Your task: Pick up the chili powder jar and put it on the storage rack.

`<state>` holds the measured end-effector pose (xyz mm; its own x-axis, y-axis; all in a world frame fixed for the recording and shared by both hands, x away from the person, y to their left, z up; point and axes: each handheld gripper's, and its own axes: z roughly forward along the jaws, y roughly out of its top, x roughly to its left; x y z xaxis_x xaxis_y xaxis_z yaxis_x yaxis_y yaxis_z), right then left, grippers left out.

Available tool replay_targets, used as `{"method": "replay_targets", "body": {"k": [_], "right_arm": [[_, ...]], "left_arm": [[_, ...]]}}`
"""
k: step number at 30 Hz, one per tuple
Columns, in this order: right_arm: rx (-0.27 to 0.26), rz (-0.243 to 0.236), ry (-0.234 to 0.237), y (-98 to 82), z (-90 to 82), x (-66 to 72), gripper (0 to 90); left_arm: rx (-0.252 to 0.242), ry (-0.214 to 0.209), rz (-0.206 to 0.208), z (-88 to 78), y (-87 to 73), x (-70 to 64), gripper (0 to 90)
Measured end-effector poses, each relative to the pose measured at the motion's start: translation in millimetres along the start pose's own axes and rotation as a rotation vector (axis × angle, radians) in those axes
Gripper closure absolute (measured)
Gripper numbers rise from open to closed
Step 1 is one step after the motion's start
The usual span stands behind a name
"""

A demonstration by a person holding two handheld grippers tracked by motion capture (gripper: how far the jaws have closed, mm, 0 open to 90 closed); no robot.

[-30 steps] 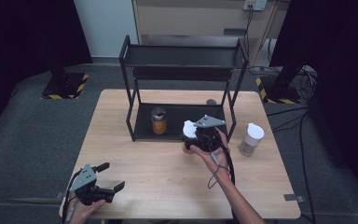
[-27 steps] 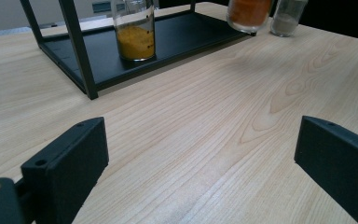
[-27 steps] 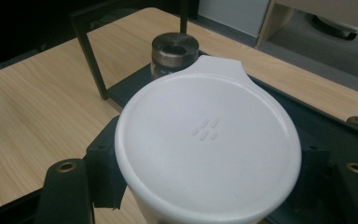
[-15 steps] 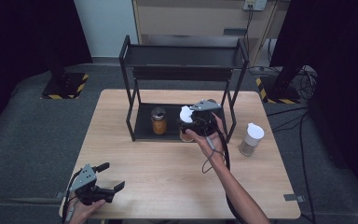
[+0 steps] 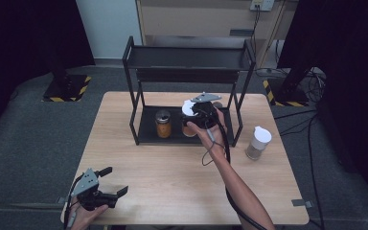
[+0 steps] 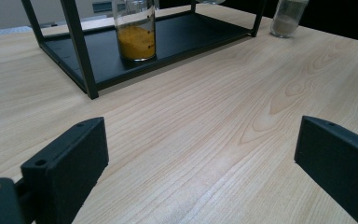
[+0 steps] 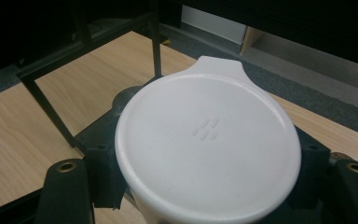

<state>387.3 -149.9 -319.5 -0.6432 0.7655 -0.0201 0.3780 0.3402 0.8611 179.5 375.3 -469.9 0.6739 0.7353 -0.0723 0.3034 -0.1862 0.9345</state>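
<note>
My right hand-held gripper (image 5: 197,116) grips a white-lidded jar (image 7: 207,147). I should keep it upright, clear the rack (image 5: 187,60) posts, and set it beside the orange jar (image 5: 163,124). My left hand-held gripper (image 5: 109,184) rests open on the bench (image 5: 172,182).

Rack (image 5: 136,91) stands at the bench's (image 5: 172,182) far middle. Jar (image 5: 163,123) sits on its bottom shelf, left part. Right gripper (image 5: 196,117) holds a lidded jar (image 5: 189,109) just right of it, in the rack. Another jar (image 5: 258,143) stands on the bench right of the rack. Left gripper (image 5: 110,184) sits at the near-left corner.
</note>
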Motion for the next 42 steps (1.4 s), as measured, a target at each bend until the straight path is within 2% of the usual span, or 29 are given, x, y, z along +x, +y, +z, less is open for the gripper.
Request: {"method": "replay_targets", "body": {"k": [7, 10, 15, 23, 42], "right_arm": [[0.001, 0.019, -0.011, 5.1, 9.5, -5.7, 30.6], [0.000, 0.006, -0.017, 5.6, 14.1, -7.1, 30.6], [0.014, 0.016, -0.025, 5.5, 22.5, -7.5, 30.6], [0.029, 0.021, -0.032, -0.5, 35.9, -8.5, 30.6], [0.039, 0.051, -0.054, -17.2, 55.4, -11.0, 30.6]], "left_arm": [[-0.001, -0.002, -0.002, 0.0, -0.2, 0.4, 1.8], [-0.001, -0.001, -0.002, 0.0, -0.3, 0.5, 1.8], [-0.003, -0.002, -0.002, 0.0, -0.5, 0.6, 1.8], [-0.004, -0.003, -0.002, -0.1, -0.7, 0.7, 1.9], [-0.005, -0.003, 0.000, -0.2, -0.8, 0.9, 1.9]]}}
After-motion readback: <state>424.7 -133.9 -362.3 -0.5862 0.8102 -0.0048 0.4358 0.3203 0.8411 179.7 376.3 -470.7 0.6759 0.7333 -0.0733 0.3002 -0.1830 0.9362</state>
